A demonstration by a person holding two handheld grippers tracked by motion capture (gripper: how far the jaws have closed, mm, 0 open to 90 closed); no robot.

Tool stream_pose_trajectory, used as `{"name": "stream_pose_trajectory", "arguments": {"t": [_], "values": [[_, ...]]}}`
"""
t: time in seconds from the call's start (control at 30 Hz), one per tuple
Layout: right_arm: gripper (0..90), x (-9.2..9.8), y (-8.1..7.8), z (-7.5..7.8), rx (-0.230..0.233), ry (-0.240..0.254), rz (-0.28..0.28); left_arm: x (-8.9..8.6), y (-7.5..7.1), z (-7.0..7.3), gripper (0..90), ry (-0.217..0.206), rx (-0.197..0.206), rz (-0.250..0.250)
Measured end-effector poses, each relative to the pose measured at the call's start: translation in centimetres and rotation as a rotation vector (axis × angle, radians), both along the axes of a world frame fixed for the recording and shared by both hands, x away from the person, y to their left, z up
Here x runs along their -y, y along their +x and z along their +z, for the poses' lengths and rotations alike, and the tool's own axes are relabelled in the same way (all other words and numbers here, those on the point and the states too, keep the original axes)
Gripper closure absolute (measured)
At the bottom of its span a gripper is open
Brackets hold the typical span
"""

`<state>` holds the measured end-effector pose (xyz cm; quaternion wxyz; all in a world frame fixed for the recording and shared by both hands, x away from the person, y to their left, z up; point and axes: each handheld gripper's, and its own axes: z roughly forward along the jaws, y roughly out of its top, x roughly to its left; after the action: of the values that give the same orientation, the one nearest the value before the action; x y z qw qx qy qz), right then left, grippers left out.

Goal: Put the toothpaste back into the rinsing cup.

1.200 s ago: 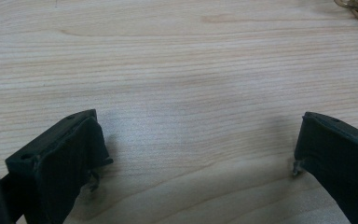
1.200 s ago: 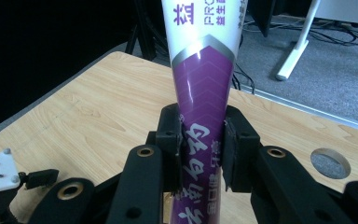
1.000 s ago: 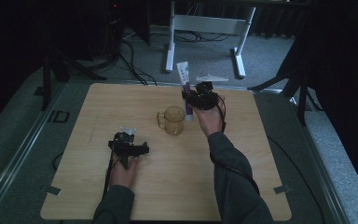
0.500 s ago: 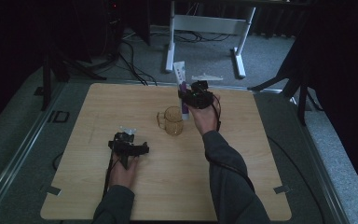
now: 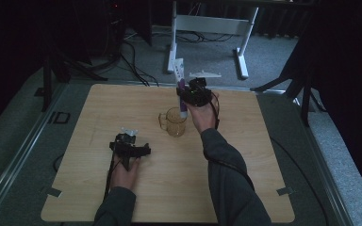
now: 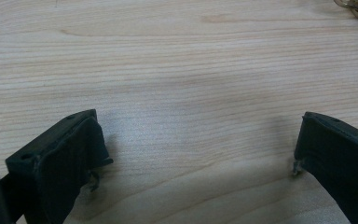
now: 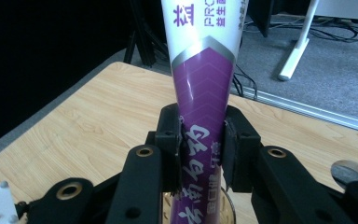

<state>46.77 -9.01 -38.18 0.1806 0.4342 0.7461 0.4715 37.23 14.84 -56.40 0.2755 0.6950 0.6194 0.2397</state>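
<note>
Toothpaste tube (image 7: 200, 116), white and purple, pinched tight between the two pads of the right tool (image 5: 187, 96), standing almost straight up. Bottom end of the tube just below the tool, right over the glass mug (image 5: 174, 121), maybe already a bit inside; hard to tell from the high view. Top end sticking up well above the tool.

Left tool (image 5: 131, 149) spread wide, holding nothing, resting low over bare bench (image 6: 177, 70), well apart from the mug.

What could go wrong from here:

- Tube slipping down through the pads, since smooth and shiny. Could drop crooked and miss the mug.
- Bottom end bumping the rim of the mug. Could knock over the mug, with no other tool holding the mug steady.
- Letting go too high. Could make the tube bounce, tip the mug, or flop out onto the bench.
- Tall tube in a short mug. Could lean hard on one side and pull the mug over.
</note>
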Motion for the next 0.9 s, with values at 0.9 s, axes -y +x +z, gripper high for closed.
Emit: {"name": "stream_pose_trajectory", "arguments": {"t": [0.9], "values": [[71.1,-1.2,0.7,-0.4,0.002,-0.038,-0.014,0.0,0.0,0.0,0.3,0.0,0.001,0.0]]}}
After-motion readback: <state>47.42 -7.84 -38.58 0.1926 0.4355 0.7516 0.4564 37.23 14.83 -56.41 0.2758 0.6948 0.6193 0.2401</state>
